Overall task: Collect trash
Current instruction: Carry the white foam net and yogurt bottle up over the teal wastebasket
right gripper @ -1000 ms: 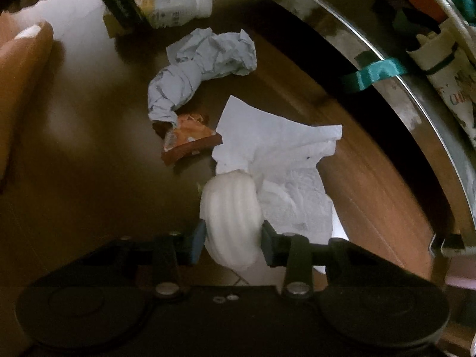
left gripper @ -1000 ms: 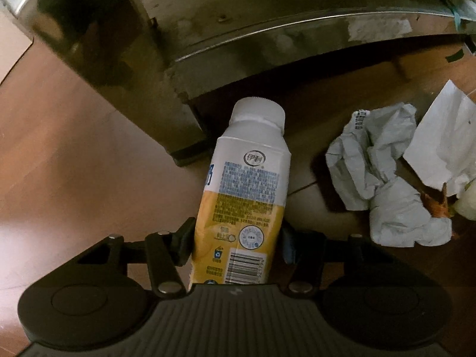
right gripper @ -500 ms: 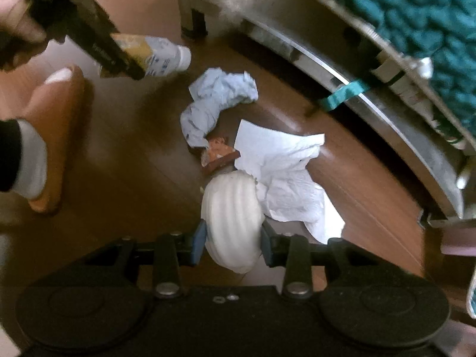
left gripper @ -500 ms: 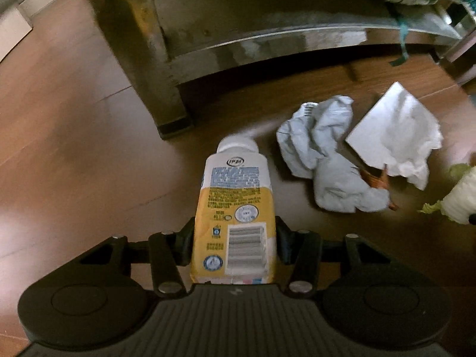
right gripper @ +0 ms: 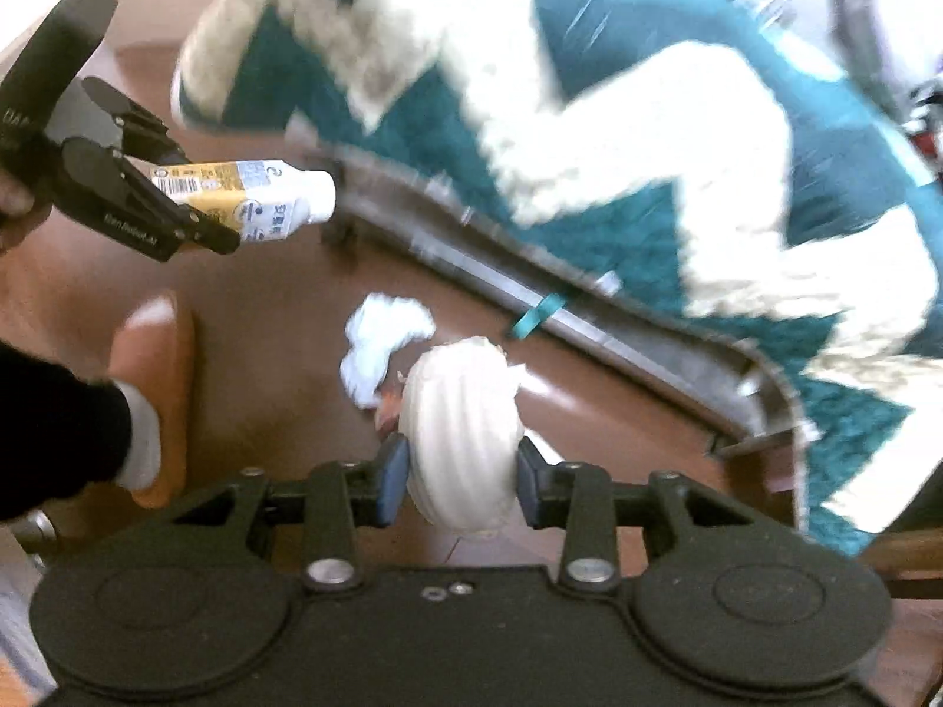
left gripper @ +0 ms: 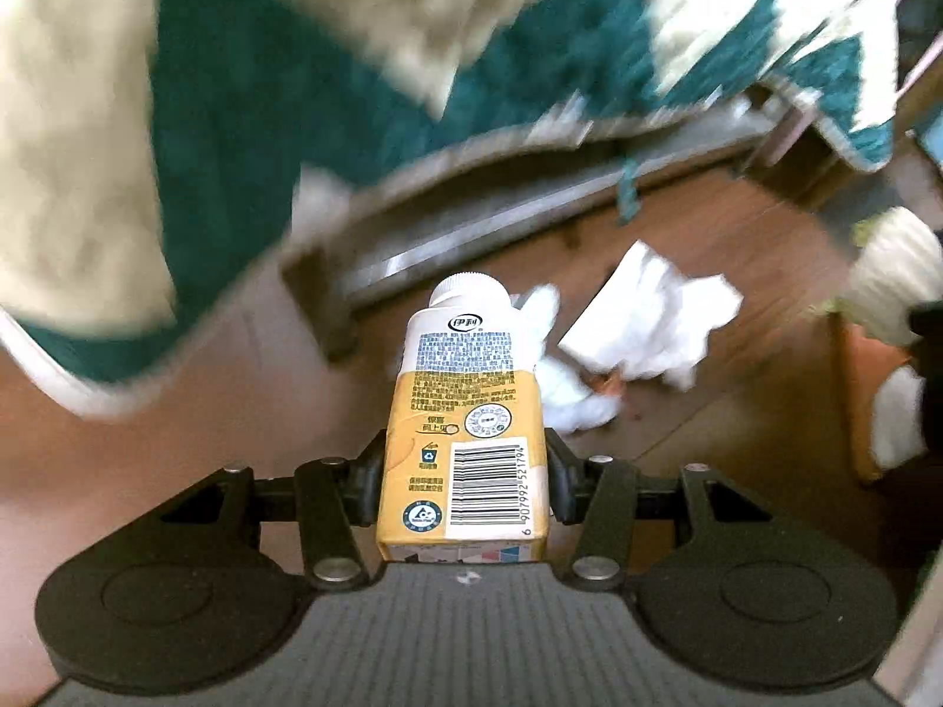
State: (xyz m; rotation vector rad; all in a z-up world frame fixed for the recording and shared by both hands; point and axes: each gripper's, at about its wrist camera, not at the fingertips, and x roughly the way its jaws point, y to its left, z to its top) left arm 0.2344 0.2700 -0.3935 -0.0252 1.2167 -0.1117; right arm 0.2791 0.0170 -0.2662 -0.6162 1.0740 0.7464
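Floor: brown wood boards below me.
On the floor: crumpled white paper, a flatter white paper sheet just beside it, and a small orange scrap between the two.
Also on the floor: an orange slipper with a foot in a white sock.
Bed: teal and cream blanket, metal frame rail along the floor.

The teal-and-cream blanket was smeared by blur in both views. The carton hid part of the crumpled paper. The slipper was half covered by a dark trouser leg.
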